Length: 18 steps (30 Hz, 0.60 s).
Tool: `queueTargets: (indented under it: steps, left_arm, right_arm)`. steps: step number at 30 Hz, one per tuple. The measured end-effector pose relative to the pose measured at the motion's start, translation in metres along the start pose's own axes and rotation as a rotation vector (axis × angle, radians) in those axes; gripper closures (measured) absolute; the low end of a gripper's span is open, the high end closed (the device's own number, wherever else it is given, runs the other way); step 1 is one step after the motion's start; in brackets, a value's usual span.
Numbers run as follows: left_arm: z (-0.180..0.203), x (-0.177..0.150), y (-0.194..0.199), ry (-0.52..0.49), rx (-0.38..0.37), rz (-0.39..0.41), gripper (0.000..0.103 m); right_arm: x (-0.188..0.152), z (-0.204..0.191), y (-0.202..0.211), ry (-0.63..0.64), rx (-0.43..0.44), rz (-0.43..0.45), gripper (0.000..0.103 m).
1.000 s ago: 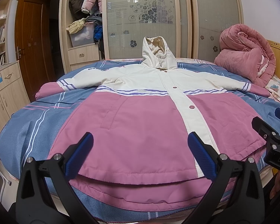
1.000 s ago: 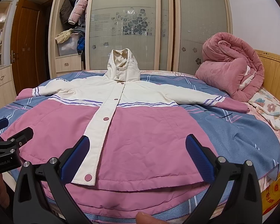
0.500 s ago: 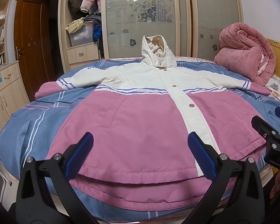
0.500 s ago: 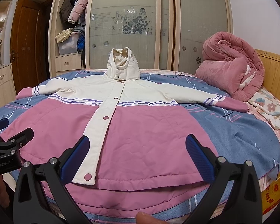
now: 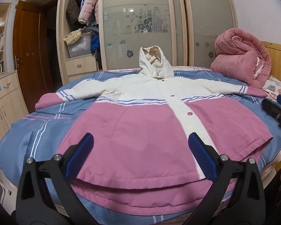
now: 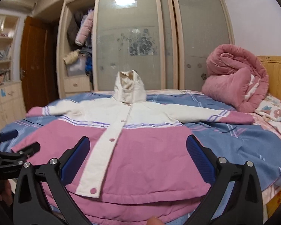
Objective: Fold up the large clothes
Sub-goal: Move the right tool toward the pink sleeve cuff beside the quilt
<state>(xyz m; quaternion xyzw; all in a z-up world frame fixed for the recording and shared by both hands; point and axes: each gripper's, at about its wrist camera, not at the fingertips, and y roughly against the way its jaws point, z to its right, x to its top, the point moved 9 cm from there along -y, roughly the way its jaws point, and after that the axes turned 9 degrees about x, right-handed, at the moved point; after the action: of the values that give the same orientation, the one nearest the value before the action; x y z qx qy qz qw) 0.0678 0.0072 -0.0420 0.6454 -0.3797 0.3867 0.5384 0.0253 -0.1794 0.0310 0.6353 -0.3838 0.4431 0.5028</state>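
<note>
Both wrist views face the jacket [image 5: 140, 131] — low, near its hem.

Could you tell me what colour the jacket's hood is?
Cream white hood, clearest in the left wrist view.

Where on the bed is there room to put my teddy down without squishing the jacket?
Bare blue blanket shows between the jacket body, its sleeve and the flowered sheet. Another bare patch lies under the other sleeve, toward the wooden cabinet. The middle is all jacket, and the rolled pink quilt crowds the headboard corner.
</note>
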Motion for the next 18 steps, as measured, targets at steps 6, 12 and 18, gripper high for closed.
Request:
queueTargets:
  steps: [6,12,18]
  left_arm:
    - [-0.018,0.013,0.014,0.017,-0.049,0.15,0.002]
    - [-0.022,0.039,0.025,0.04,-0.063,0.258,0.002]
    - [0.01,0.091,0.034,-0.085,-0.17,0.382,0.002]
  right_arm:
    - [-0.004,0.0,-0.005,-0.071,0.124,-0.056,0.001]
    - [0.005,0.007,0.007,-0.158,0.227,0.04,0.001]
    - [0.01,0.023,0.013,-0.171,0.183,0.104,0.001]
